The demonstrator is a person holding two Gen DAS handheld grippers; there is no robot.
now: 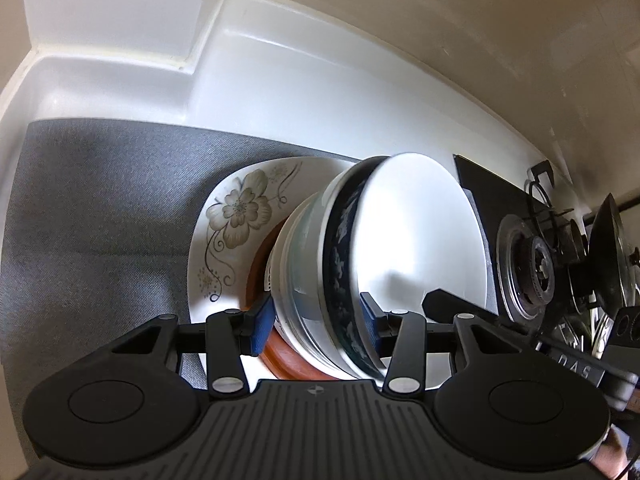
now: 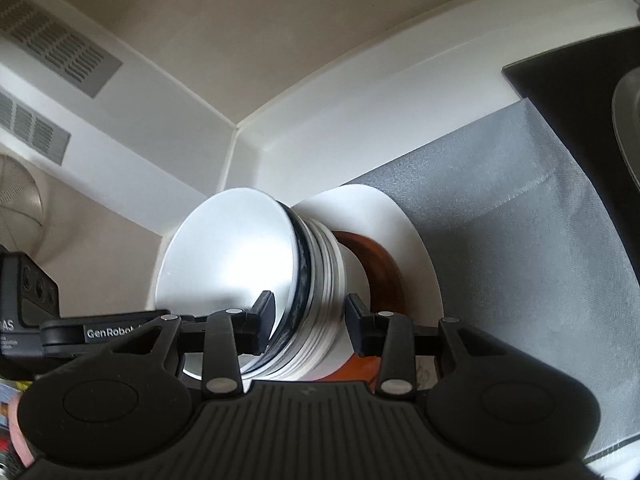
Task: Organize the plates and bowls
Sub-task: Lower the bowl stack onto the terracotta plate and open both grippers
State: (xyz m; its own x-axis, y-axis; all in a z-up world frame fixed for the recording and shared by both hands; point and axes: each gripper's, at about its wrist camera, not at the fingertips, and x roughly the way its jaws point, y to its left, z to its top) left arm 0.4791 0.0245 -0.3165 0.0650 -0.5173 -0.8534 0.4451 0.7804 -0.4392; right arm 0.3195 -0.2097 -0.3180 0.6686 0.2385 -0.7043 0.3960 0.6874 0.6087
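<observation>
A stack of nested bowls (image 1: 316, 276), white ones with a dark blue patterned bowl (image 1: 344, 264) on top, sits on a brown plate (image 1: 280, 348) that lies on a white flowered plate (image 1: 236, 220). My left gripper (image 1: 316, 322) has its blue pads on either side of the stack's rim edges, closed against it. In the right wrist view the same stack (image 2: 320, 280) shows from the other side, with the brown plate (image 2: 380, 264) and white plate (image 2: 392, 216). My right gripper (image 2: 310, 316) straddles the stack's rims; its fingers appear to touch.
A grey mat (image 1: 100, 208) covers the white counter (image 1: 300, 100), also in the right wrist view (image 2: 520, 220). A black gas hob with a burner (image 1: 532, 264) and a pan (image 1: 612, 248) lies to the right. Walls stand close behind. A vent grille (image 2: 60, 52) is on the wall.
</observation>
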